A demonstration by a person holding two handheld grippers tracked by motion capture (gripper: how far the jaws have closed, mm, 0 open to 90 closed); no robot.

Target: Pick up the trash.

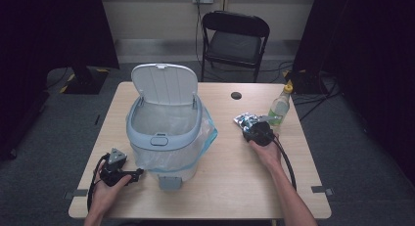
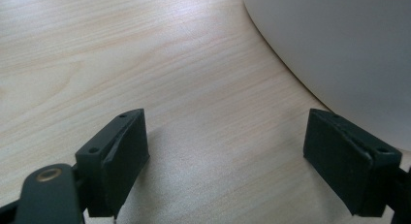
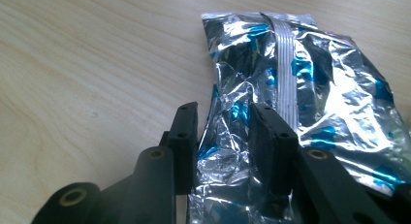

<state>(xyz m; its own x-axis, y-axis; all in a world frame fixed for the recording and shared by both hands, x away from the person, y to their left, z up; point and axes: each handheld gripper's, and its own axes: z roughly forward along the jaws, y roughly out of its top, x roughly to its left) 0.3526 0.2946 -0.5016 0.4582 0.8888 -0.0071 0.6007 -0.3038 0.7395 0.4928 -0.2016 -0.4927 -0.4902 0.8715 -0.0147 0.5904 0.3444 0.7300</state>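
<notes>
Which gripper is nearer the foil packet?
Right. The right gripper has its jaws around a crumpled edge of the foil packet. The left gripper rests across the table, on the far side of the bin.

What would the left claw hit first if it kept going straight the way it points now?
Most likely the white wall of the bin. The left claw is open over bare table, and the bin's curved side rises ahead on one side. Depth is hard to judge, so it might just graze past.
</notes>
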